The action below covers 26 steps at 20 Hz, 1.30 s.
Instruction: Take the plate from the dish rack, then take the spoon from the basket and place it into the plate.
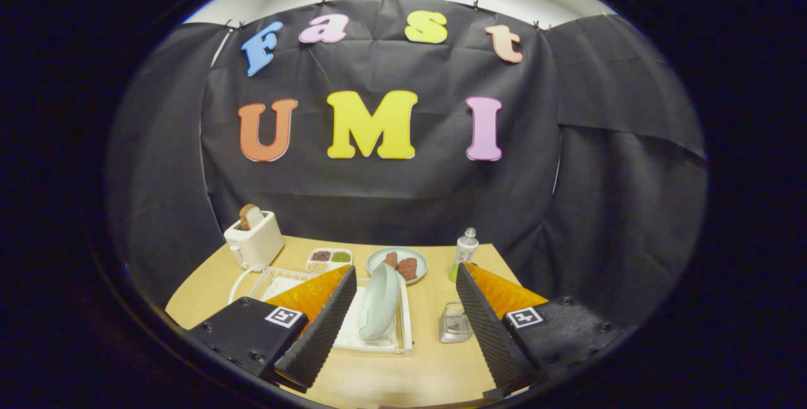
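I am holding my tongs (403,327) spread wide, gripping nothing, lining up on the plate (379,301) propped upright in the rack (403,333) at lower centre.

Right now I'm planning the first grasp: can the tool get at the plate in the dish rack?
Probably yes: the open tool faces the upright plate with nothing between.

Matt, smooth wood-look counter (435,358); glossy plate (378,302) standing in a white wire dish rack (403,327); glossy plastic toaster (254,242); clear, shiny basket (454,324); the wide-apart jaws carry ribbed, matt pads (331,324).
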Motion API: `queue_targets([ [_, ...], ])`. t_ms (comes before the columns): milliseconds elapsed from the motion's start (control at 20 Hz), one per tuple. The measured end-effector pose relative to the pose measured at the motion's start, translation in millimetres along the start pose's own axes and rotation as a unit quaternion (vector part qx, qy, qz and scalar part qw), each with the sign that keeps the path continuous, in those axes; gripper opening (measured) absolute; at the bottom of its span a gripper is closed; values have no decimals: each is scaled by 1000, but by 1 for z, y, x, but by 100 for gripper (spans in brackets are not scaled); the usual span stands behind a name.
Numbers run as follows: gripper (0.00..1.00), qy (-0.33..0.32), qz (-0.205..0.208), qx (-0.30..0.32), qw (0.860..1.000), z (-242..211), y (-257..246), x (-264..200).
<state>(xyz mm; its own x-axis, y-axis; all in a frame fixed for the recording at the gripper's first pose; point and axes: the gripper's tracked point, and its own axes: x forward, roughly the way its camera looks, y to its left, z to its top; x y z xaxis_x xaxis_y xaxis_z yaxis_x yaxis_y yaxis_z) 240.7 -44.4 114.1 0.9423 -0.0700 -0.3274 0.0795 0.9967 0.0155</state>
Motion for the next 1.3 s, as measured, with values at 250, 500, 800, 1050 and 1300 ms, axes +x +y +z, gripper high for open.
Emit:
queue_targets([
  [250, 100, 136, -35, -17, 990, -19, 8, 88],
  [500, 88, 229, -85, -72, 967, -40, 27, 136],
  [800, 61, 300, -195, -134, 924, -49, 14, 164],
  [1050, 26, 324, -218, -141, 910, -61, 8, 183],
  [1300, 8, 308, -238, -152, 908, -47, 20, 172],
])
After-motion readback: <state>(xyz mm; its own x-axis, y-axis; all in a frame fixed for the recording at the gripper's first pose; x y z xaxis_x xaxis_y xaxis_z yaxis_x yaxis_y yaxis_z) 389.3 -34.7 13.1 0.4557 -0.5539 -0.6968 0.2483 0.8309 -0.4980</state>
